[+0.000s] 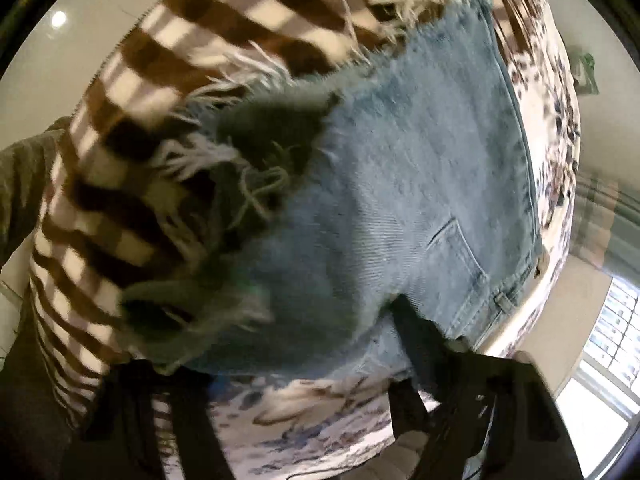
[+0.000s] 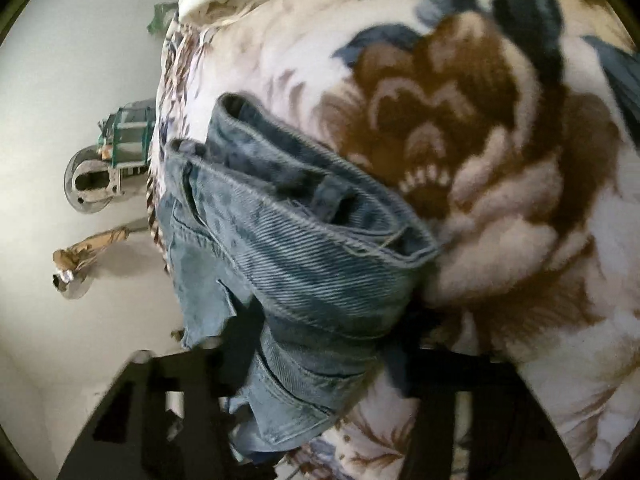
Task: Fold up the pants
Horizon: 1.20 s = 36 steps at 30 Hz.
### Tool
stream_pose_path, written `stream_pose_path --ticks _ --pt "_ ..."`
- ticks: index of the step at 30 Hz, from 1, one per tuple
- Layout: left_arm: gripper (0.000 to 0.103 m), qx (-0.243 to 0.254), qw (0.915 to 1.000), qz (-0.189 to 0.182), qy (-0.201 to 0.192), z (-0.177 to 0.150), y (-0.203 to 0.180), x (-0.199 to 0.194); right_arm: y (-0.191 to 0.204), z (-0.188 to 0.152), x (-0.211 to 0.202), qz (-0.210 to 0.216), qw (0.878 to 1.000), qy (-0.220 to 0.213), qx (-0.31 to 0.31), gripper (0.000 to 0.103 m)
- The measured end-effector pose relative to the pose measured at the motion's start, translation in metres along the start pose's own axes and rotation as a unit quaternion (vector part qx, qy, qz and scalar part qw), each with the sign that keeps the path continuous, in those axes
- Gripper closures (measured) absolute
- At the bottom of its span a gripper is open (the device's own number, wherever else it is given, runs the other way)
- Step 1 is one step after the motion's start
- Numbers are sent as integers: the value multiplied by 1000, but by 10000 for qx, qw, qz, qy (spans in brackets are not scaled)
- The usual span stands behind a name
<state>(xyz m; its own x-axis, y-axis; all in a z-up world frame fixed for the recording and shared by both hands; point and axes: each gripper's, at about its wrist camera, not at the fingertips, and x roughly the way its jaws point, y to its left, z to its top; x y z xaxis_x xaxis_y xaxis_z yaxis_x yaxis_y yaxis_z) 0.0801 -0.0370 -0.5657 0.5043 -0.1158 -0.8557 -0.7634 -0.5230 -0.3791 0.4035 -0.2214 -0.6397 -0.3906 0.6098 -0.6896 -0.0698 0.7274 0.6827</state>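
In the right wrist view, the right gripper sits at the bottom of the frame, its two dark fingers spread wide on either side of the pants. The denim bunches between them, but whether the fingers actually press on it I cannot tell. The pants are light blue, ribbed twill with stitched seams; here the waistband end is rolled into thick layered folds with a belt loop showing. This bundle runs from the lower centre up toward the upper left of the frame. It lies on a plush floral blanket of cream pile with large brown roses and dark blue leaves, covering a bed. At the left of the frame, pale floor carries a grey round object with a green frame and a tan toy-like item; both are too blurred to name.

In the left wrist view, the left gripper shows dark fingers at the bottom of the frame, set apart, with the denim edge above them; contact is unclear. The pants stretch from lower centre to upper right, a back pocket in the lower right, frayed white hems pointing left. Beyond lies a brown-and-cream striped blanket. A bright window sits at the lower right.
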Motion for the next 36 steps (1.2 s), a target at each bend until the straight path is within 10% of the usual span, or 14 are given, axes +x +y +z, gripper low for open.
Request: stream_pose_path --ticks 5,16,22,27,36 --pt "78 700 9973 -69 -231 -4 -7 -14 5 -20 -17 124 9987 -464 171 85" --pt "79 2328 9720 25 -315 24 -4 -61 0 -126 -31 284 9963 -478 660 86" --pt "73 1666 9831 -762 -30 46 39 -35 -32 -130 -7 495 9971 -380 437 51" --pt "45 1462 9812 -1238 -244 48 43 -22 -30 -125 5 842 9955 -370 232 48" --pt "44 1002 9876 -1133 -428 46 42 -14 -24 -108 26 1571 9846 -617 453 32"
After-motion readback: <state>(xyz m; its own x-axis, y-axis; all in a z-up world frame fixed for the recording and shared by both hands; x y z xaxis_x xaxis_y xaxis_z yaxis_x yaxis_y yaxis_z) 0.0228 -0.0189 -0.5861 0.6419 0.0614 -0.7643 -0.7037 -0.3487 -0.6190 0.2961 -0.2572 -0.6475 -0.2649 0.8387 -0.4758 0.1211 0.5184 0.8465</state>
